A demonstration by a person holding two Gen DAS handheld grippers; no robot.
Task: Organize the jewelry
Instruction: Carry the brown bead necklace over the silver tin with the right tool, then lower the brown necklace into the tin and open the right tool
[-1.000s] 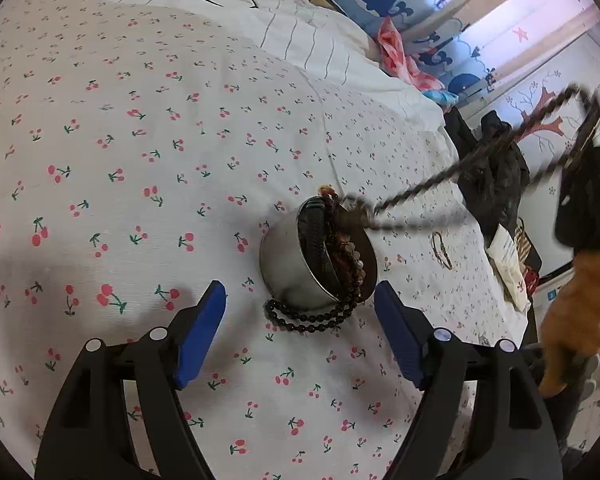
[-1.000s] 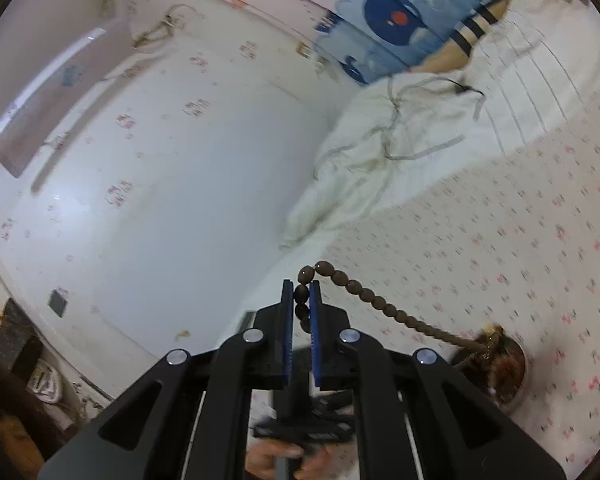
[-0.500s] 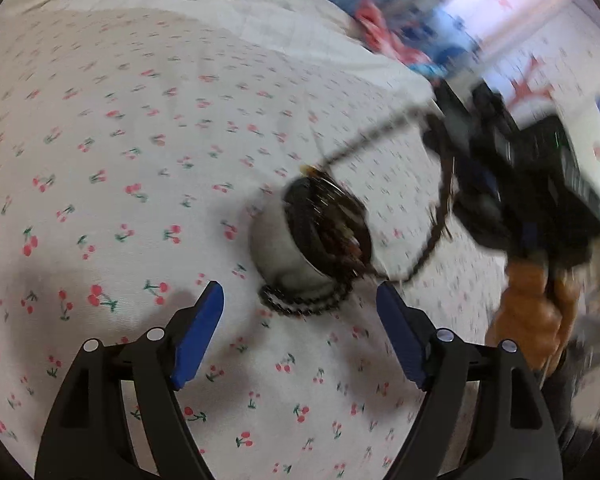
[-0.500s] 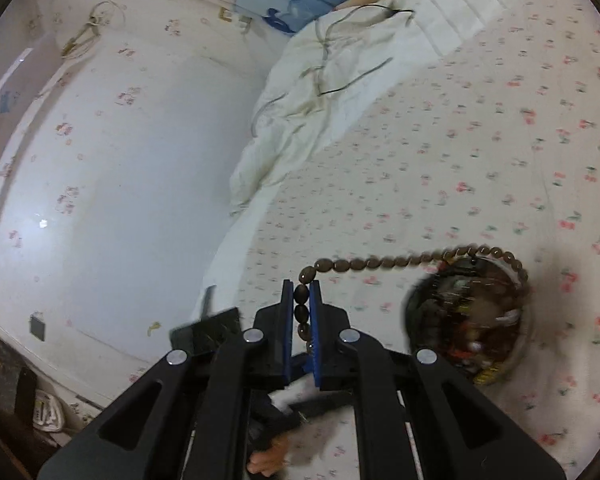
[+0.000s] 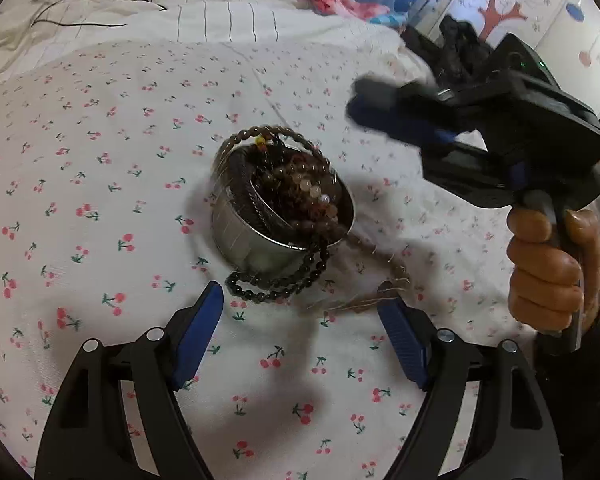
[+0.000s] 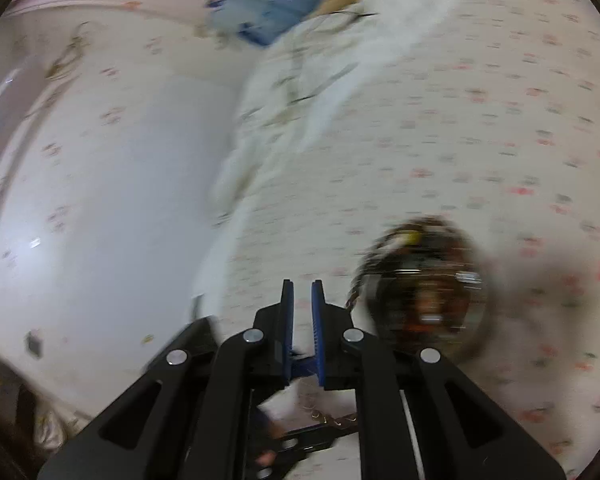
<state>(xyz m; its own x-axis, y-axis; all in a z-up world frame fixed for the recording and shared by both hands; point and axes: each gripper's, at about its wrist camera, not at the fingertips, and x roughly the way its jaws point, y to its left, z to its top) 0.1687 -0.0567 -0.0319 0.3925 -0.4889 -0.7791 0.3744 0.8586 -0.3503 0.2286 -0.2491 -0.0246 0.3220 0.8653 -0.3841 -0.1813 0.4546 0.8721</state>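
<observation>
**Left wrist view: bead strands heaped in a steel bowl, both tools empty**

Left wrist view: the left gripper point(image 5: 300, 332) stands spread wide, its blue pads well apart and nothing between them. Just beyond it, toward 12 o'clock, a metal bowl point(image 5: 240, 236) sits tilted on the cherry-print bedsheet point(image 5: 100, 140), its mouth turned toward 2 o'clock. The bowl is piled with bead jewelry. A black bead bracelet point(image 5: 276, 284) hangs over the bowl's near rim at 6 o'clock and rests on the sheet just beyond the pads. A brown bead necklace point(image 5: 260, 134) arcs over the far rim at 12 o'clock, and part of it trails, blurred, onto the sheet at 4 o'clock of the bowl. At 2 o'clock of the picture the right gripper point(image 5: 364, 100) is in the air above the sheet, clear of the bowl, held by a hand point(image 5: 548, 264) at 3 o'clock; its tip is blurred.

Right wrist view: the picture is smeared by motion. The right gripper point(image 6: 301, 304) has its pads parted by a narrow gap with nothing between them. The bowl point(image 6: 424, 296) lies at 4 o'clock of the pads, beads filling it, with the necklace point(image 6: 358, 288) draped off its side nearest the gripper.
</observation>
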